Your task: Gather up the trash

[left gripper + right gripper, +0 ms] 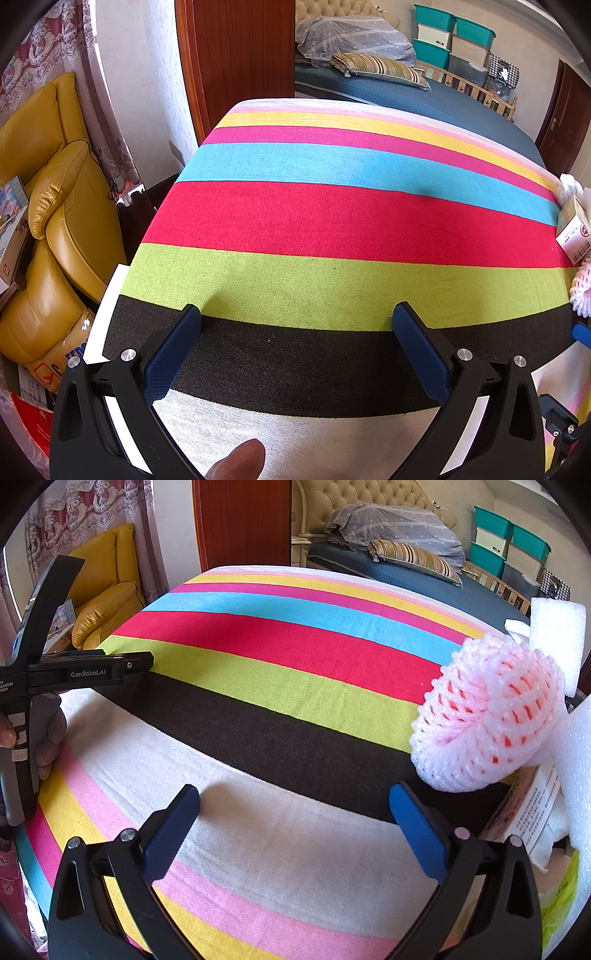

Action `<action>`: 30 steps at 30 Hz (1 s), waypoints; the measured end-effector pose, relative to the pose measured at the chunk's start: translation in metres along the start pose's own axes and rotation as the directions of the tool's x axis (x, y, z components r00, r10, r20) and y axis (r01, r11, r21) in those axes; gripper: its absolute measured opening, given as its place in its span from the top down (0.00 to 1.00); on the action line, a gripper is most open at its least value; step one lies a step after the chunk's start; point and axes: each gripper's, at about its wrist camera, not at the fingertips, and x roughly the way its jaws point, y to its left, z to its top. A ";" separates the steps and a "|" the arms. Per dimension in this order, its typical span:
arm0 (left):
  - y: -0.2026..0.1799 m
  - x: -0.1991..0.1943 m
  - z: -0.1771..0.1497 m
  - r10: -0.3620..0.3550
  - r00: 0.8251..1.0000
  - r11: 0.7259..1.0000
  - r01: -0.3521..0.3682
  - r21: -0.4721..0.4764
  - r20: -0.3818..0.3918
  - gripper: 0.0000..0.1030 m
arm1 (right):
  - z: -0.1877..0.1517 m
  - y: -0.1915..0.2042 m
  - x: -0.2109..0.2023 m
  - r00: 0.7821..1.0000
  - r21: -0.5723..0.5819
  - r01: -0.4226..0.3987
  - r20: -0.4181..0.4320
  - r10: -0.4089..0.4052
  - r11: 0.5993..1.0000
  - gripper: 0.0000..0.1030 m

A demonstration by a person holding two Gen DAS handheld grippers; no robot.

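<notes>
Striped cloth [332, 221] in bands of yellow, pink, blue, red, lime, black and white covers the surface in both wrist views. Left tongs [297, 314] hover low over the black and lime bands, their blue-padded fingers [173, 354] spread wide with nothing between them. A fingertip [240, 458] of the person shows at the bottom edge of that view.

Right tongs [295, 794] are likewise spread wide and empty, poised over the white band near the front of the cloth. Trash sits at the right side of the surface. A pink and white foam fruit net [487, 712], bunched into a rounded shape, lies on the lime and black bands just beyond the right finger of these tongs, apart from it. Under and beside the net lies a small printed carton [528, 812], with white foam sheets [557, 635] standing behind it and more foam at the right edge. In the left wrist view the same pile appears at the far right border: the carton [572, 229], a sliver of the fruit net [581, 291], and crumpled white material behind them.

From the right wrist view the left tongs appear again at the left edge, side-on, held in a hand [48, 731].

Beyond the surface stands a bed [424, 99] with a blue cover, a striped cushion [380, 68], and a tufted headboard. Teal-lidded storage bins [454, 40] are stacked against the far wall. A yellow leather armchair [55, 229] sits to the left, next to a red-brown wooden door [240, 55].
</notes>
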 end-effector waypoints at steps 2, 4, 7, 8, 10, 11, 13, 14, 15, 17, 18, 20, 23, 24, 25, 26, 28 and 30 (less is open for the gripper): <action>0.000 0.000 0.000 0.000 1.000 1.000 0.000 0.000 0.000 0.06 | 0.000 0.000 0.000 1.000 0.000 0.000 0.000 0.000 1.000 0.03; 0.000 0.000 0.000 0.000 1.000 1.000 0.000 0.000 0.000 0.06 | 0.000 0.000 0.000 1.000 0.000 0.000 0.000 0.000 1.000 0.03; 0.000 0.000 0.000 0.000 1.000 1.000 0.000 0.000 0.000 0.06 | 0.000 0.000 0.000 1.000 0.000 0.000 0.000 0.000 1.000 0.03; 0.000 0.000 0.000 0.000 1.000 1.000 0.000 0.000 0.000 0.06 | 0.000 0.000 0.000 1.000 0.000 0.000 0.000 0.000 1.000 0.03; 0.000 0.000 0.000 0.000 1.000 1.000 0.000 0.000 0.000 0.06 | 0.000 0.000 0.000 1.000 0.000 0.000 0.000 0.000 1.000 0.03; 0.000 0.000 0.000 0.000 1.000 1.000 0.000 0.000 0.000 0.06 | 0.000 0.000 0.000 1.000 0.000 0.000 0.000 0.000 1.000 0.03; 0.001 0.000 0.000 0.001 1.000 1.000 -0.001 0.001 0.000 0.06 | 0.000 0.000 0.000 1.000 0.001 -0.001 0.000 0.001 1.000 0.03; 0.001 0.000 0.000 -0.002 1.000 1.000 0.002 -0.002 0.000 0.06 | 0.000 0.001 0.000 1.000 -0.004 0.003 0.000 -0.003 1.000 0.03; 0.000 0.000 0.000 -0.001 1.000 1.000 0.001 -0.001 0.000 0.06 | 0.000 -0.002 0.000 1.000 0.000 0.000 0.000 0.000 1.000 0.03; -0.001 0.002 0.000 0.002 1.000 1.000 -0.002 0.001 -0.001 0.06 | -0.001 -0.002 -0.002 1.000 -0.001 0.000 0.000 0.000 1.000 0.03; -0.001 0.002 0.000 0.000 1.000 1.000 0.000 -0.001 0.000 0.06 | -0.001 -0.003 -0.002 1.000 -0.003 0.001 0.000 -0.001 1.000 0.03; -0.002 0.002 0.000 0.002 1.000 1.000 -0.002 0.001 0.000 0.06 | -0.001 -0.004 -0.004 1.000 -0.001 -0.001 0.001 0.001 1.000 0.03; -0.002 0.001 -0.001 0.001 1.000 1.000 -0.001 -0.001 0.000 0.06 | -0.002 -0.004 -0.004 1.000 -0.001 -0.001 0.001 0.001 1.000 0.03; -0.003 0.001 -0.001 0.003 1.000 1.000 -0.003 0.001 0.000 0.06 | -0.001 -0.004 -0.004 1.000 -0.001 0.000 0.001 0.000 1.000 0.03; -0.001 0.002 0.000 0.004 1.000 1.000 -0.004 0.001 0.000 0.06 | -0.001 -0.003 -0.003 1.000 -0.002 0.000 0.000 0.000 1.000 0.03; 0.000 0.002 0.000 0.003 1.000 1.000 -0.003 0.001 -0.001 0.06 | -0.002 -0.003 -0.003 1.000 -0.002 0.000 0.000 0.000 1.000 0.03; 0.000 0.002 0.000 0.004 1.000 1.000 -0.004 0.001 0.000 0.06 | -0.002 -0.003 -0.003 1.000 -0.002 0.000 0.000 0.000 1.000 0.03; 0.001 0.002 0.000 0.004 1.000 1.000 -0.004 0.001 0.000 0.06 | -0.002 -0.003 -0.003 1.000 -0.002 0.000 0.000 0.000 1.000 0.03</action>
